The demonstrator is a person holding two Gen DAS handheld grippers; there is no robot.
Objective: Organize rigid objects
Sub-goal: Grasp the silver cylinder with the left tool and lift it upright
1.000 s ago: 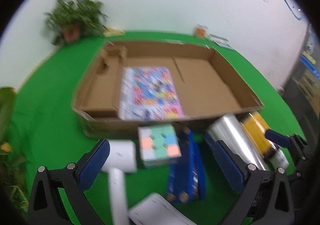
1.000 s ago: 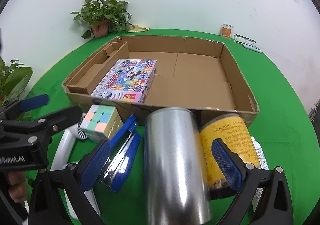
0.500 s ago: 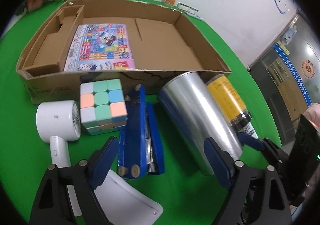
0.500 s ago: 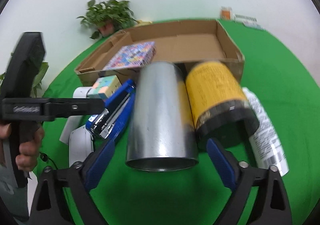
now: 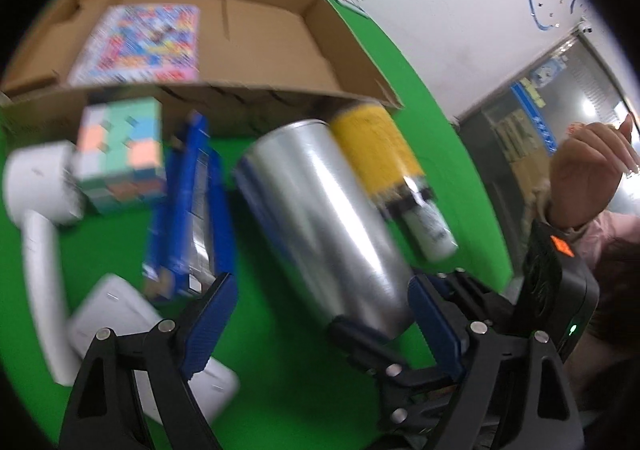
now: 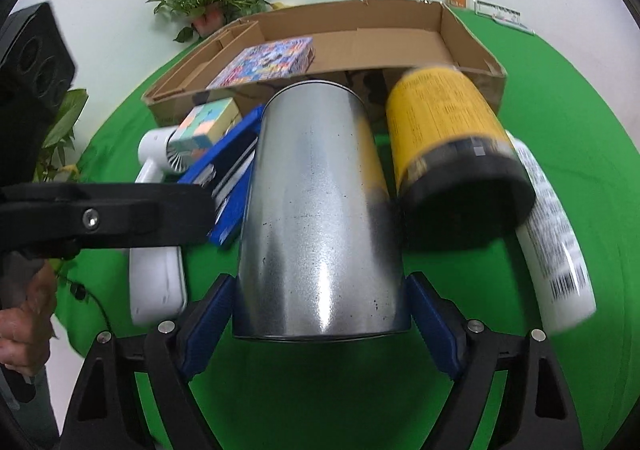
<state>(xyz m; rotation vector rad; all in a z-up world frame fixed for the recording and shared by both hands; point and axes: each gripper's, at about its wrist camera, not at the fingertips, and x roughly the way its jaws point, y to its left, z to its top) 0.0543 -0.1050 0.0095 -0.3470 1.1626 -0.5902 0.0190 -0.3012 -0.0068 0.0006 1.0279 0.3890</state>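
Right gripper (image 6: 320,324) is on the silver tin (image 6: 320,210). The tin lies on its side on the green tabletop (image 6: 560,110), long axis running straight away from me toward the cardboard box (image 6: 472,38), open near rim between my fingers. The right jaws have just been closing, tin between them; both blue pads (image 6: 208,324) sit against its flanks. Motion blur at the contact line, so I read this as pressed on, not certain of a firm clamp.

Left gripper (image 5: 324,324) is spread and empty. The jaws have just narrowed and stand wide. From its view the tin (image 5: 320,226) lies diagonally, its near end by the right-hand finger (image 5: 436,324), mostly bare green between the pads. The right hand is clearly the nearer one for this object.

Beside the tin: yellow canister (image 6: 452,146) touching it on the right, white bottle (image 6: 556,234) further right, blue stapler (image 6: 232,186) on the left, then the pastel cube (image 6: 208,126) and a white handheld fan (image 6: 156,154). A colourful puzzle box (image 6: 268,62) already lies in the carton.

My judgement: the lift turns on keeping the pads square across the tin's width, then carrying it forward along its own axis over the box's near wall.
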